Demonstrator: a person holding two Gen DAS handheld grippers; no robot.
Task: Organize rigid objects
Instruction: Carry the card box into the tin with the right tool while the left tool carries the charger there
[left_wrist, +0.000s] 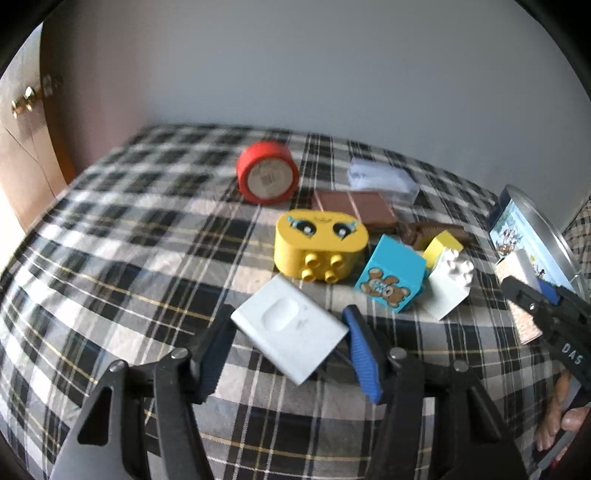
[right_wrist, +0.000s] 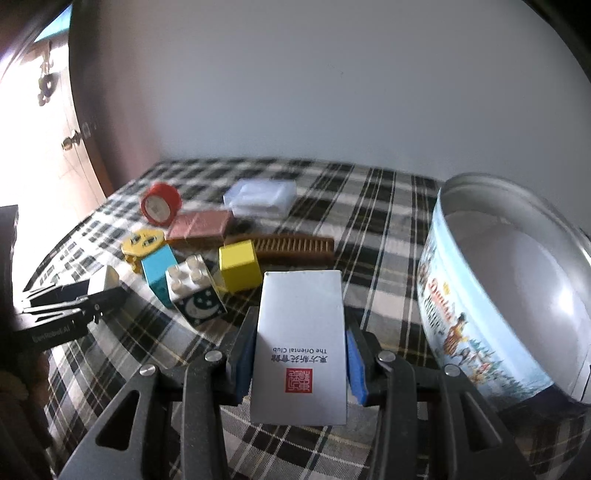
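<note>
Clamped in the right gripper (right_wrist: 299, 354) jaws, a white card box (right_wrist: 301, 343) hangs near the tin (right_wrist: 480, 295) (open-topped) at the bed's right edge; left gripper (left_wrist: 290, 345) grips a grey block (left_wrist: 290, 332). Stowing step; next, a careful carry over the tin's rim.

Black, white and grey plaid with thin yellow lines on the surface (left_wrist: 110, 229). Red tape roll (left_wrist: 266, 172), yellow block with painted eyes (left_wrist: 320, 242) beside it, blue teddy-bear block (left_wrist: 391, 277), brown comb (right_wrist: 295, 247), white box with red seal (right_wrist: 301, 343), pale-blue illustrated tin (right_wrist: 480, 332).
</note>
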